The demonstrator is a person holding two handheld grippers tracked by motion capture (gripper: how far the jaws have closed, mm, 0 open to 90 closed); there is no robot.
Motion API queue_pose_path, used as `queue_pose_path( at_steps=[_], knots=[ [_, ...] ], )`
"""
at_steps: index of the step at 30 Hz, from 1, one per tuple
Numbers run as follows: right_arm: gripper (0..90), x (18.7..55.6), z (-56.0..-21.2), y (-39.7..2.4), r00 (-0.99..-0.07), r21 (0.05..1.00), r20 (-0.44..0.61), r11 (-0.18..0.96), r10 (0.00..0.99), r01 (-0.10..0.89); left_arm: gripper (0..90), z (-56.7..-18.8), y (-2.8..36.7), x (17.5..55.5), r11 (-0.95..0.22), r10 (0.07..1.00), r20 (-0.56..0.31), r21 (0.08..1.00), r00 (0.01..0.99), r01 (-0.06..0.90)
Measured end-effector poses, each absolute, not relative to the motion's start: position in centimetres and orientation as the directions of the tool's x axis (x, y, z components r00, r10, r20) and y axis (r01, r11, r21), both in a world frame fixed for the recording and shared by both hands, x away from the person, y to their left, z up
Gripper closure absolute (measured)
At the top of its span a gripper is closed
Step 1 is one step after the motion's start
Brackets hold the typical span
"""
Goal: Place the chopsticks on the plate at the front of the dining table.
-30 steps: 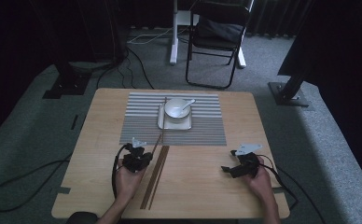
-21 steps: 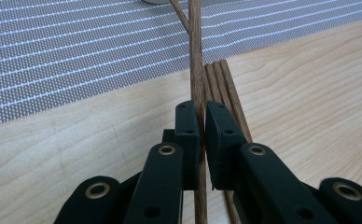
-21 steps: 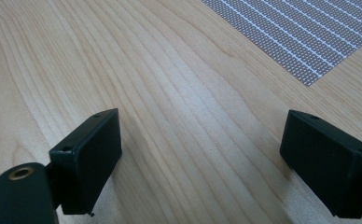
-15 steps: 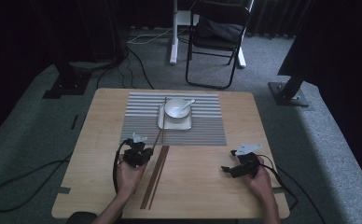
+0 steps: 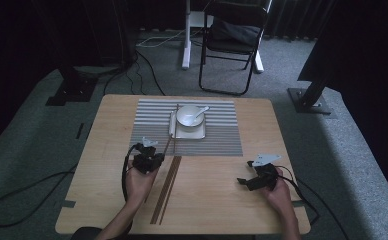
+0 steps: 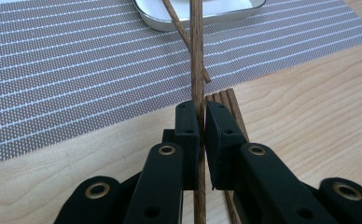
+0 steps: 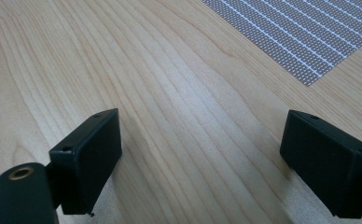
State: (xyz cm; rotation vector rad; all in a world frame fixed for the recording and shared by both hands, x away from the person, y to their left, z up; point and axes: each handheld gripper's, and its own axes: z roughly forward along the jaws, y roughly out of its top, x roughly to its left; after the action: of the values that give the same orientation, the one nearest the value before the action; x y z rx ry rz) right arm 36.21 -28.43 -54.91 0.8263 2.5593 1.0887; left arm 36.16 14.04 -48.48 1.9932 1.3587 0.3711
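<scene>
Overhead first: wooden counter (image 5: 212,200) with a grey striped placemat (image 5: 217,137) toward the far side, carrying a white square plate (image 5: 182,134) with a white bowl (image 5: 188,116) and a spoon (image 5: 201,109) resting in it. Left tool (image 5: 149,161) held by the left hand (image 5: 139,182) near the placemat's near left corner, pinching one brown chopstick (image 5: 168,145) that slants away toward the plate's left edge. Bundle of further chopsticks (image 5: 166,187) lying flat on the bare counter just right of that hand, running from the placemat's edge back toward the near side. Right tool (image 5: 254,177) in the right hand (image 5: 279,192), well apart at the near right of the counter, over bare wood. Folding chair (image 5: 232,40) on the grey floor beyond the counter. From the left tool's own camera: both black jaws pressed together on the chopstick (image 6: 197,60), which runs straight up between them, out over the placemat (image 6: 76,70) and across the rim of the plate (image 6: 207,14); a second stick (image 6: 184,37) lying aslant from the plate down onto the placemat, crossing behind the held one; ends of the bundle (image 6: 228,100) showing just right of the jaws, where placemat meets wood. From the right tool's own camera: jaws spread wide, nothing between them, bare wood grain of the counter (image 7: 179,116) below, and a corner of the placemat (image 7: 305,37) at upper right.
</scene>
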Motion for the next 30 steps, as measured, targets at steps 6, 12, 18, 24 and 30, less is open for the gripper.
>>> queue_pose_path(
  at_steps=[6,12,18,24,30],
  knots=[
    [12.1,36.2,-54.9,-28.4,-0.811,0.721,0.002,0.561,0.585,0.407,84.0,-48.6,14.1,36.8,-0.207,0.905,-0.145,0.67,0.4,0.712],
    [12.1,36.2,-54.9,-28.4,-0.811,0.72,0.001,0.562,0.585,0.406,84.0,-48.5,14.1,37.3,-0.212,0.907,-0.136,0.67,0.398,0.712],
    [12.1,36.2,-54.9,-28.4,-0.811,0.719,0.001,0.563,0.584,0.406,84.0,-48.6,14.3,37.9,-0.204,0.911,-0.139,0.667,0.388,0.717],
    [12.1,36.2,-54.9,-28.4,-0.811,0.72,0.001,0.563,0.585,0.407,84.0,-48.8,14.4,38.5,-0.197,0.915,-0.142,0.66,0.378,0.725],
    [12.1,36.2,-54.9,-28.4,-0.812,0.72,0.0,0.563,0.584,0.406,84.0,-48.8,14.4,38.9,-0.19,0.918,-0.143,0.66,0.37,0.727]
  ],
)
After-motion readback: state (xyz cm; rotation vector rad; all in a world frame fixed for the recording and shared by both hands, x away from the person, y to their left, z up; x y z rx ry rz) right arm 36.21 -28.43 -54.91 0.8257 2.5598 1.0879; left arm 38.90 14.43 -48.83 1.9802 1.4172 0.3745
